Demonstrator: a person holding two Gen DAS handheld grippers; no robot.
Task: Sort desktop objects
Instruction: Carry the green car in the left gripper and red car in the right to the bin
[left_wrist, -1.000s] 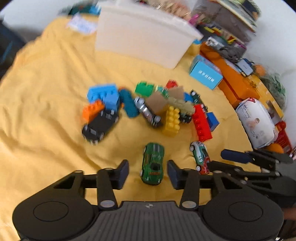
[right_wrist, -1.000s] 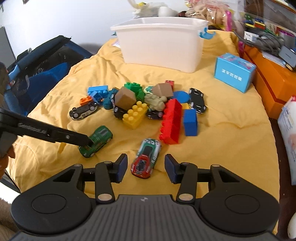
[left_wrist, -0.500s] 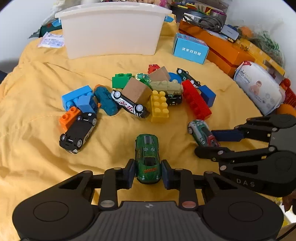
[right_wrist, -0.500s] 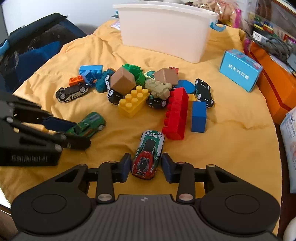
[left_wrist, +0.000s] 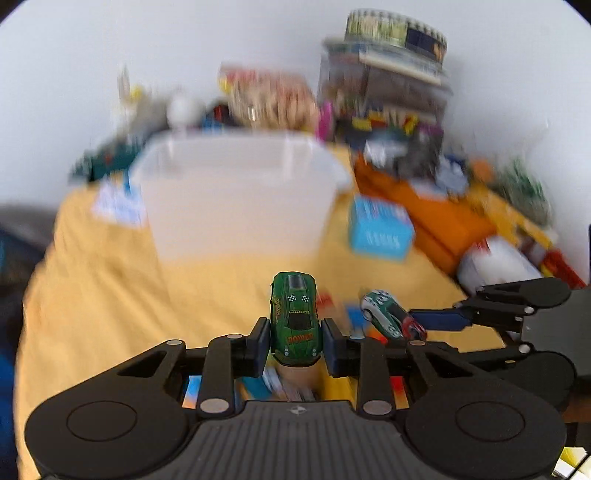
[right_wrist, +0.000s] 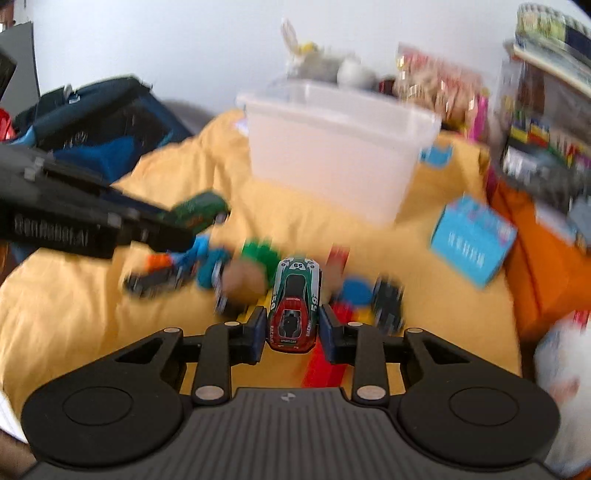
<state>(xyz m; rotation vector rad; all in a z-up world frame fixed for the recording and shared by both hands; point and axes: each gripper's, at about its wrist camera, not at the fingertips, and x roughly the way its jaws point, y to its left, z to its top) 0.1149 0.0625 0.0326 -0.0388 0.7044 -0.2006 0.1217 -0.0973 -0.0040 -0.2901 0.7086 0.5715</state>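
Observation:
My left gripper (left_wrist: 295, 343) is shut on a green toy car (left_wrist: 294, 317) and holds it in the air, nose toward the white bin (left_wrist: 236, 206). In the right wrist view the right gripper (right_wrist: 293, 332) has a red and green car numbered 59 (right_wrist: 294, 302) between its pads; its jaws are closing and press on the car's sides. That car hangs above the blurred pile of bricks and toy cars (right_wrist: 221, 273) on the yellow cloth (right_wrist: 92, 314). Each gripper shows in the other's view, the left one (right_wrist: 177, 225) at the left with its green car (right_wrist: 199, 210).
A blue box (right_wrist: 472, 240) lies right of the white bin (right_wrist: 332, 158). Orange boxes (left_wrist: 443, 221) and stacked clutter line the right side. A dark blue bag (right_wrist: 92, 129) sits off the cloth's left edge. A white packet (left_wrist: 495, 266) lies at the right.
Both grippers shut on their cars and lifted them off the cloth. The views tilted up toward the white bin, and the toy pile slid down under the fingers.

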